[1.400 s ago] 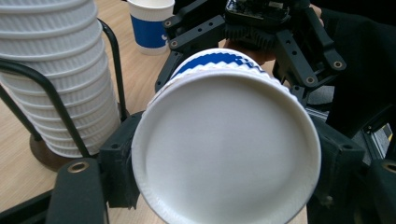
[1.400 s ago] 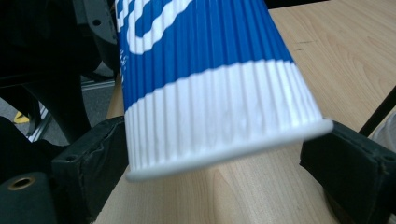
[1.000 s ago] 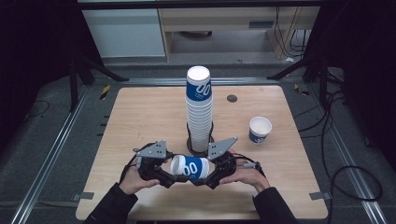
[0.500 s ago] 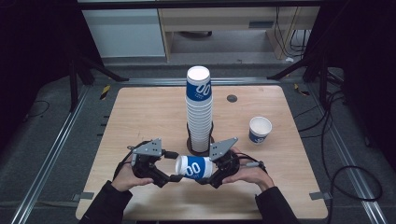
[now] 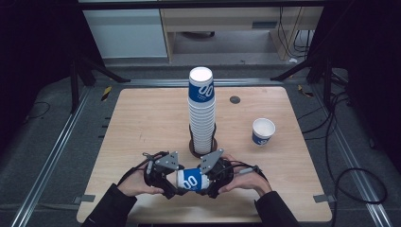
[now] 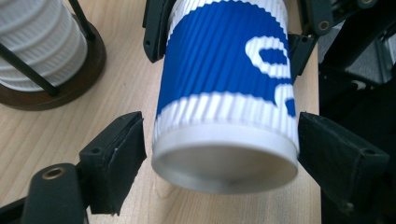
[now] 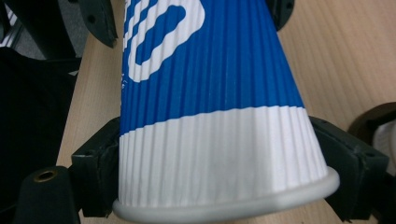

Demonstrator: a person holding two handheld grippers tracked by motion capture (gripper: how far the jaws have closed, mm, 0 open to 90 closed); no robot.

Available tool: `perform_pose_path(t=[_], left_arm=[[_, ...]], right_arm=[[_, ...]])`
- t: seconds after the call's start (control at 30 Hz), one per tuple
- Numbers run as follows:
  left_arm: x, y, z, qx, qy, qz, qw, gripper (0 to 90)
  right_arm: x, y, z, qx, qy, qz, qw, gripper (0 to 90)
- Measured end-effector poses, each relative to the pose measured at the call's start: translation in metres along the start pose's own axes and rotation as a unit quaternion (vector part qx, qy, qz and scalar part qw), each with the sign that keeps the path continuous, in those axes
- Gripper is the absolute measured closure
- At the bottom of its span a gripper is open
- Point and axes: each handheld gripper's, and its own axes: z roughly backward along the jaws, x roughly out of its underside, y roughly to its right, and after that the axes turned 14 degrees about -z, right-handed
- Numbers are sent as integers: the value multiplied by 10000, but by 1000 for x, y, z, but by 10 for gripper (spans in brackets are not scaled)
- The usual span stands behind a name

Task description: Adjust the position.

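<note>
A blue-and-white ribbed paper cup (image 5: 191, 180) lies on its side just above the table's near edge, held between both grippers. My right gripper (image 5: 209, 181) is shut on its wide rim end; in the right gripper view both pads (image 7: 95, 163) press the white band of the cup (image 7: 210, 116). My left gripper (image 5: 174, 181) stands open around the base end. In the left gripper view the cup (image 6: 224, 93) sits between its pads (image 6: 119, 156), with a thin gap on the left side. A tall stack of cups (image 5: 202, 111) stands in a dark round holder (image 5: 193, 150) right behind.
One loose cup (image 5: 263, 131) stands upright on the right part of the wooden table (image 5: 142, 123). A small dark disc (image 5: 234, 99) lies near the far edge. The stack's holder (image 6: 70, 79) is close beside the left gripper. Metal rails and cables run along both sides.
The left gripper drew away to the left half a second ago and has since come back in, with its jaws now around the cup's base. The cup and both hands sit slightly lower.
</note>
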Motion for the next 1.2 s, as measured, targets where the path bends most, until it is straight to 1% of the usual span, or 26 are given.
perform_pose_path(t=[0.07, 0.13, 0.17, 0.23, 0.33, 0.37, 0.5, 0.63, 0.7, 0.73, 0.83, 0.87, 0.9, 0.93, 0.97, 1.0, 1.03, 1.07, 1.1, 1.13, 1.17, 1.2], left_arm=[[0, 1, -3, 32, -95, -29, 9999, 176], [0, 1, -5, 69, -101, -35, 9999, 192], [0, 1, -6, 59, -135, -47, 9999, 192], [0, 2, -7, 108, -189, -67, 9997, 214], [-1, 2, -8, 130, -199, -81, 9997, 251], [-1, 2, -8, 127, -211, -117, 9996, 251], [-1, 3, -8, 107, -228, -109, 9996, 257], [0, 2, -6, 79, -176, -90, 9998, 256], [1, 0, -3, 43, -129, -78, 9999, 257], [1, 0, -2, 22, -79, -47, 10000, 257], [5, -3, 4, -18, 32, 5, 10000, 257], [8, -6, 9, -53, 104, 45, 9999, 257], [8, -6, 9, -53, 104, 45, 9999, 257], [11, -7, 13, -76, 199, 93, 9997, 256], [11, -7, 13, -76, 199, 93, 9997, 256], [14, -10, 18, -75, 327, 125, 9994, 256], [14, -10, 18, -75, 327, 125, 9994, 256], [16, -11, 21, -107, 401, 154, 9990, 256], [17, -12, 25, -147, 511, 157, 9985, 256], [18, -12, 30, -221, 718, 187, 9970, 256], [18, -12, 30, -221, 718, 187, 9970, 256], [18, -12, 33, -279, 829, 190, 9960, 256]], right_arm=[[-2, -2, -3, -13, -42, 52, 10000, 153], [-2, -3, -4, 10, -78, 82, 9999, 153], [-2, -3, -4, 10, -78, 82, 9999, 153], [-3, -5, -6, 24, -95, 93, 9999, 153], [-4, -5, -7, 49, -129, 102, 9999, 153], [-4, -5, -7, 49, -129, 102, 9999, 153], [-4, -5, -8, 77, -158, 123, 9998, 153], [-4, -4, -7, 51, -79, 111, 9999, 139], [-4, -3, -6, 99, -5, 75, 9999, 114], [-4, -2, -5, 119, 8, 12, 9999, 97], [-4, 1, 2, 113, 191, -109, 9997, 80], [-4, 4, 9, 125, 357, -204, 9991, 72], [-4, 4, 9, 125, 357, -204, 9991, 72], [-4, 7, 17, 110, 597, -319, 9976, 71], [-4, 7, 17, 110, 597, -319, 9976, 71], [-3, 9, 25, 122, 785, -387, 9961, 71], [-3, 9, 25, 122, 785, -387, 9961, 71], [-3, 10, 30, 81, 930, -434, 9947, 71], [-3, 10, 30, 81, 930, -434, 9947, 71], [-2, 12, 34, 20, 1079, -509, 9929, 70], [-2, 12, 34, 20, 1079, -509, 9929, 70], [-1, 13, 35, 13, 1107, -527, 9925, 70]])
